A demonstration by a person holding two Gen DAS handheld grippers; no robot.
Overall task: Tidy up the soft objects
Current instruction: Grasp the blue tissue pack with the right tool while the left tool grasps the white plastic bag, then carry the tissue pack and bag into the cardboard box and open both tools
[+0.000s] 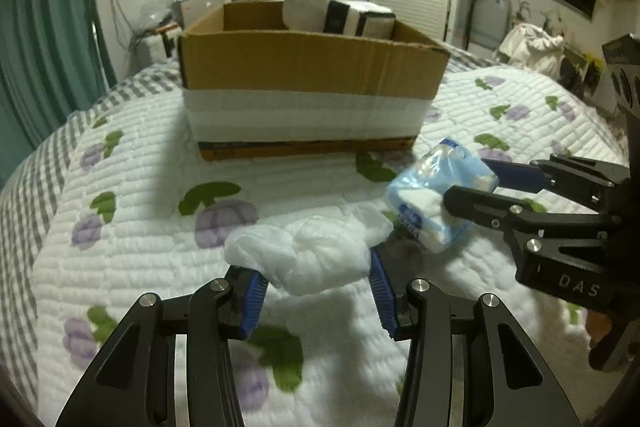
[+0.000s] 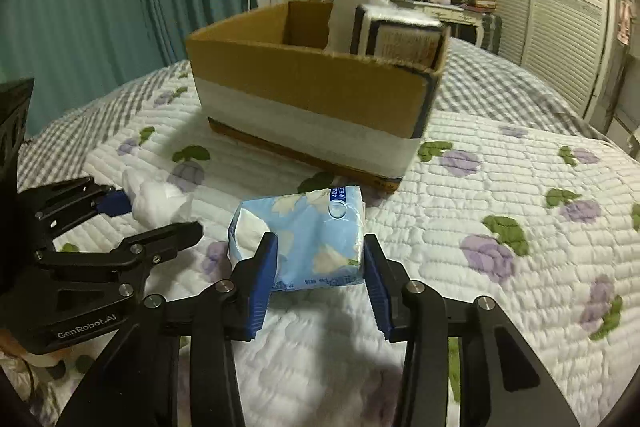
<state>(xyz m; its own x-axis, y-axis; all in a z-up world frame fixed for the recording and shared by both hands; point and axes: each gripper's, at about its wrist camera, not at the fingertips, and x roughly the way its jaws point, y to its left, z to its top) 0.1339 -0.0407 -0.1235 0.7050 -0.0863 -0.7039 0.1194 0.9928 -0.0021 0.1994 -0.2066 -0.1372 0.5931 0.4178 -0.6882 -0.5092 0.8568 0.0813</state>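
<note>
Blue tissue pack [image 2: 304, 239] clamped in right gripper [image 2: 316, 263], left gripper [image 1: 316, 287] seemingly gripping white wad [image 1: 308, 251], box [image 1: 308, 67] ahead.

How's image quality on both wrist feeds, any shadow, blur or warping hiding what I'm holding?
Left wrist: the crumpled white tissue is softly blurred, the cardboard box throws a shadow over the quilt, and the fisheye bows the edges. Right wrist: the blue tissue pack is fairly sharp; gripper shadow darkens the quilt below it.
</note>
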